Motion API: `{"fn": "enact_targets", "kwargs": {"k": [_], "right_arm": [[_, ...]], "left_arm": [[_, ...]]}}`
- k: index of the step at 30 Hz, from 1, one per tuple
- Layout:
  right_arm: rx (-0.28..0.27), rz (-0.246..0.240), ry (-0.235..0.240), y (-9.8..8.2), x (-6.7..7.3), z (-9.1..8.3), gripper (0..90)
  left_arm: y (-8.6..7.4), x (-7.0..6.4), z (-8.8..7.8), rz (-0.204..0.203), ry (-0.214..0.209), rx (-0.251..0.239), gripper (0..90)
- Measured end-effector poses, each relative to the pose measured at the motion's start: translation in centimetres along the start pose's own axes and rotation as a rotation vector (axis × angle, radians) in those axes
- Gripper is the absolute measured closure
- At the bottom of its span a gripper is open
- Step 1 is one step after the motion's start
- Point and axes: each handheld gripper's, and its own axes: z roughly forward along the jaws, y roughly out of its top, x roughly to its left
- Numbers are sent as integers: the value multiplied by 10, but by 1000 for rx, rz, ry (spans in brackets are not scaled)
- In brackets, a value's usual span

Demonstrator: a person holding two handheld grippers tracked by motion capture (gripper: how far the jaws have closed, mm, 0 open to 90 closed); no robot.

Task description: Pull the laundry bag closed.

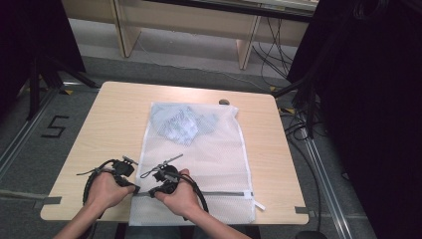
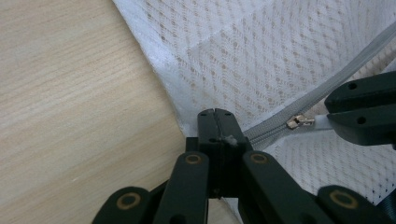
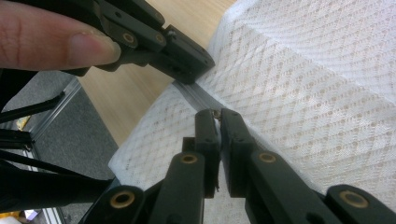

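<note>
Right tongs up close, jaws nearly together and nipping the zipper pull; left tongs are pressed together on the mesh laundry bag at its corner, by the zipper's start. Best play, I'd say: left anchors firmly while right draws straight along the track (no lifting). The bag lies flat mid-desk, a garment inside at its far end.

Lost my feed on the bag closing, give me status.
Left tool shut on zipper end at mesh laundry bag edge. Right tool shut on zipper pull. Blue garment inside. Nothing in the way.
</note>
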Motion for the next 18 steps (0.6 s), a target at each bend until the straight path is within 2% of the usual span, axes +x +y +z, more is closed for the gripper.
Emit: {"fn": "enact_targets", "kwargs": {"k": [3,8,11,18], "right_arm": [[-5,-10,-1,-1,-1,-1,871],[-4,2,-6,-2,-1,-2,871],[2,9,-24,-3,-1,-3,871],[8,-3,-26,-3,-3,-4,871]], "left_arm": [[0,0,0,-4,-1,1,900],[0,0,0,-4,-2,1,900],[0,0,0,-4,-1,0,900],[0,1,0,-3,-6,4,900]]}}
